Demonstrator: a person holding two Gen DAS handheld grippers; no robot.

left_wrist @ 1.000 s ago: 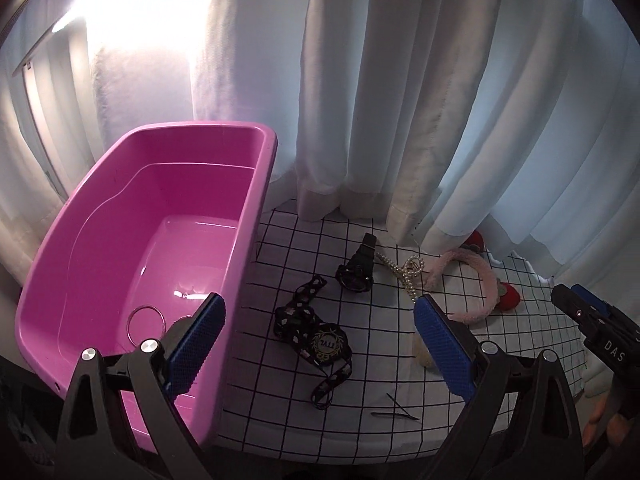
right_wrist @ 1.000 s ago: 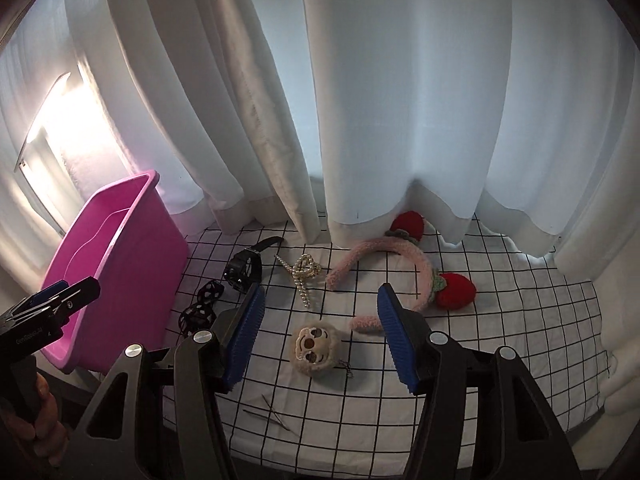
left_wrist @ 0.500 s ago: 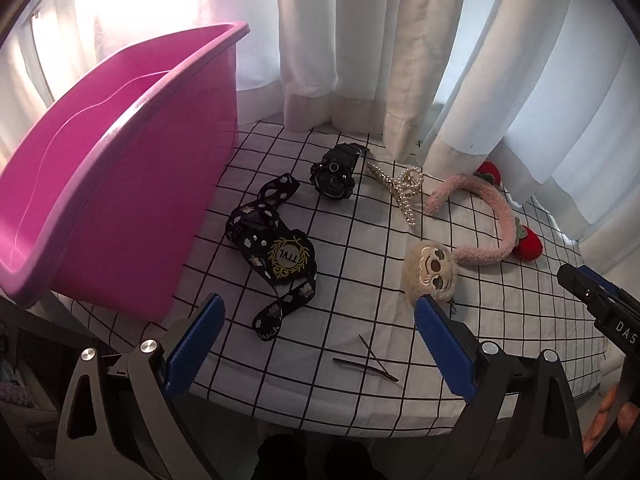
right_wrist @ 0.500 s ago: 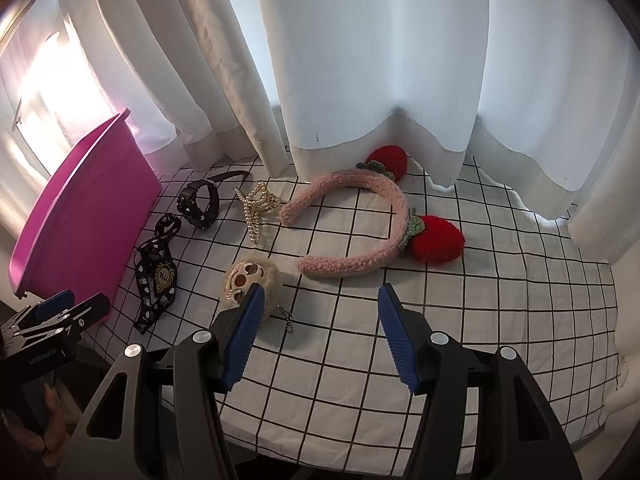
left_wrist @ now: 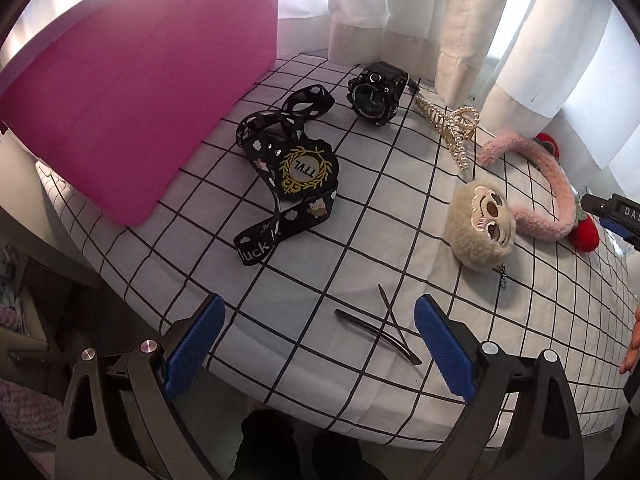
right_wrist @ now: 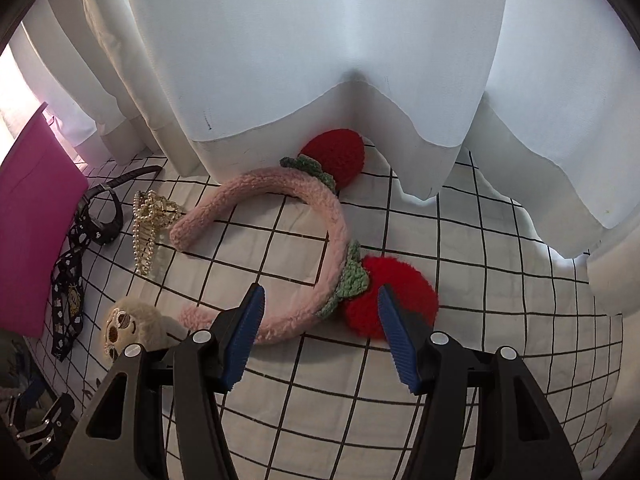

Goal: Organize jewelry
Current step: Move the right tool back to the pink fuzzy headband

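On the checked cloth lie a black patterned strap (left_wrist: 294, 172), a black watch (left_wrist: 375, 94), a pearl hair claw (left_wrist: 452, 128), a plush sloth charm (left_wrist: 482, 226) and two dark hairpins (left_wrist: 380, 330). My left gripper (left_wrist: 316, 342) hangs open just above the hairpins, nothing between its blue pads. A pink fuzzy headband (right_wrist: 320, 240) with red strawberries (right_wrist: 394, 298) lies further right. My right gripper (right_wrist: 320, 330) is open low over the headband's near arc, one pad each side, not pressing it.
A pink tub (left_wrist: 132, 92) stands at the left edge of the table, its wall close to the strap. White curtains (right_wrist: 320, 60) hang along the back onto the cloth. The table's front edge (left_wrist: 280, 392) drops off right under my left gripper.
Both grippers have come down and in toward the table. The left view has swung from the tub's inside to the strap and hairpins. The right has closed in on the headband.
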